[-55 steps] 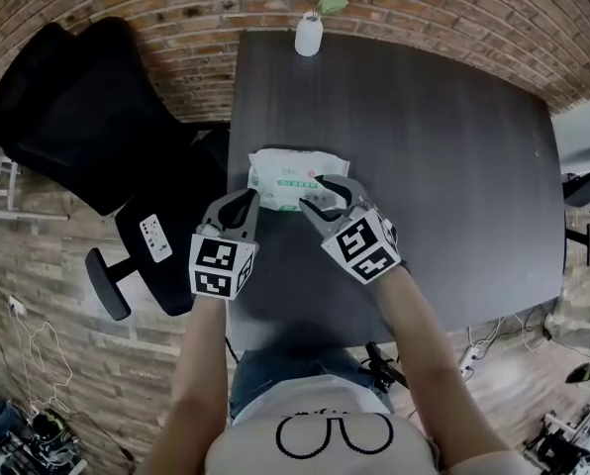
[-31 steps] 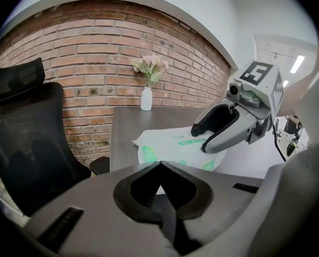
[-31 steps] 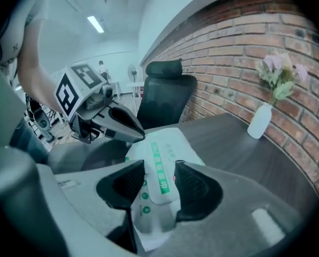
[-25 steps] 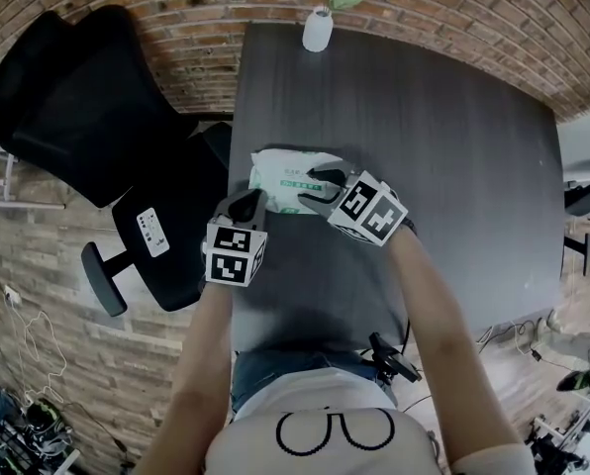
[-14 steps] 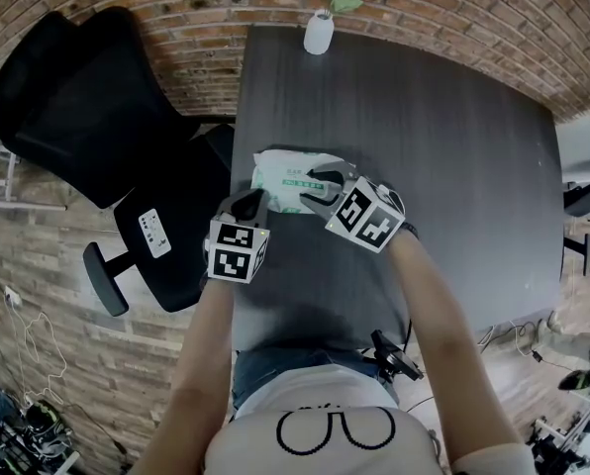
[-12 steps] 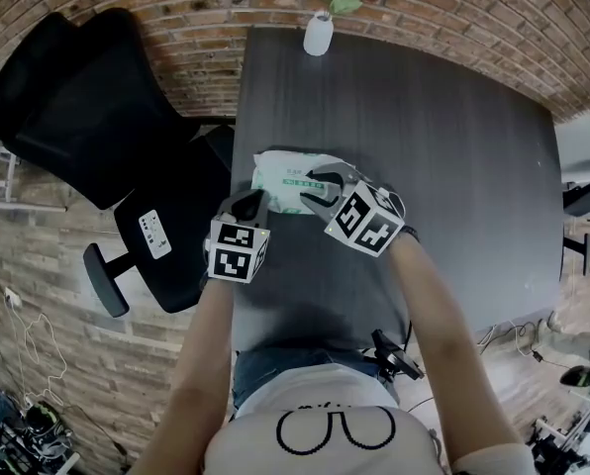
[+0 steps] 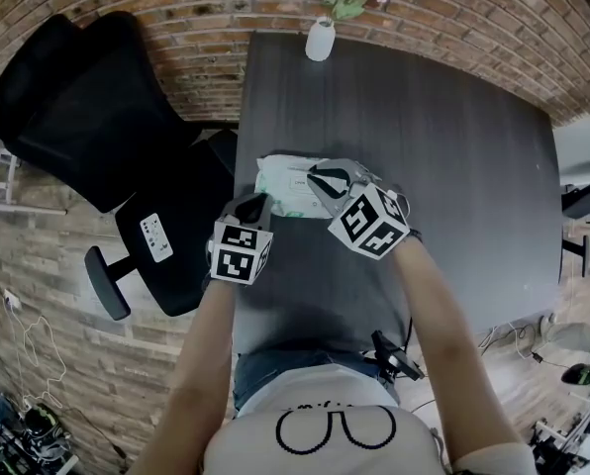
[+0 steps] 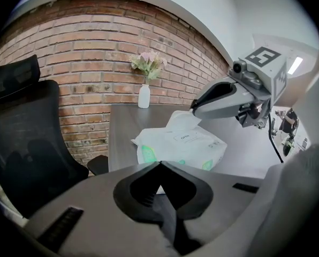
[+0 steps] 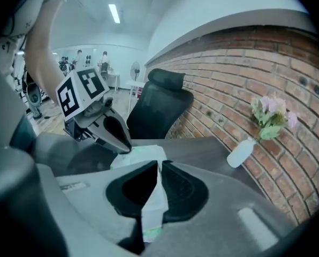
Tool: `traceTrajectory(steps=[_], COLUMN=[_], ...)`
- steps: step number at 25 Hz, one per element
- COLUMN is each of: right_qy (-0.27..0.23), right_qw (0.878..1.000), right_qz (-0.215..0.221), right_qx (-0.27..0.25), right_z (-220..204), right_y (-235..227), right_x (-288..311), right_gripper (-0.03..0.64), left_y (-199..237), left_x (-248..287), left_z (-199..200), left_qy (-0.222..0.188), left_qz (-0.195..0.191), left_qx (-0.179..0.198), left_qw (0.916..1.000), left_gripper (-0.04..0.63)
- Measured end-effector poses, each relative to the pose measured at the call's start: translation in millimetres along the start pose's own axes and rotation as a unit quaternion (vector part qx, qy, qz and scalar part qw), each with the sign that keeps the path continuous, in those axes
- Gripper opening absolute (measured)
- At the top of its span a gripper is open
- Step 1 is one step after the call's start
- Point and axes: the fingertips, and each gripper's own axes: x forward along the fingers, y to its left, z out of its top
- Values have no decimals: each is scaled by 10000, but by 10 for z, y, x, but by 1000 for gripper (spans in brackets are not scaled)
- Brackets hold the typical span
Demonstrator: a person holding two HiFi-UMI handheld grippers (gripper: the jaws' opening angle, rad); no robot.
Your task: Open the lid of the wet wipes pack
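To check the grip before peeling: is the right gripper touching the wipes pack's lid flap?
Touching. In the right gripper view, the right gripper has just closed its fingers on the white lid flap, which is pinched between them.

word OPEN on a small label [image 8: 184, 137] atop the wet wipes pack [image 8: 170, 149], its other print too small to read

Wet wipes pack [image 7: 287, 191]: a soft white pouch with green print, lying flat near the left edge of the worktop [image 7: 453, 166]. Its lid [image 8: 182, 121], a thin white flap, is peeled up off the top face above a label [image 8: 184, 137] reading OPEN. The right tongs [image 9: 159, 167] grip the flap, their jaws having just closed on it. The left tongs [image 8: 160, 166] pinch the pack's near corner.
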Motion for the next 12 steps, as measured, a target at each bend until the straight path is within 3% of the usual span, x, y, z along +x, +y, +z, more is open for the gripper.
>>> traceTrajectory(steps=[5, 12], right_qy=[71, 366], right_qw=[9995, 9982], right_qz=[-298, -401], right_qx=[102, 263], right_z=[10, -136], right_y=[-256, -452], right_x=[87, 341], right_gripper=[31, 130], left_y=[-1, -1], left_x=[4, 15], left_z=[-1, -4], left_qy=[20, 35], left_qz=[-14, -45], left_qx=[1, 0], left_qw=[10000, 10000], left_gripper=[0, 0])
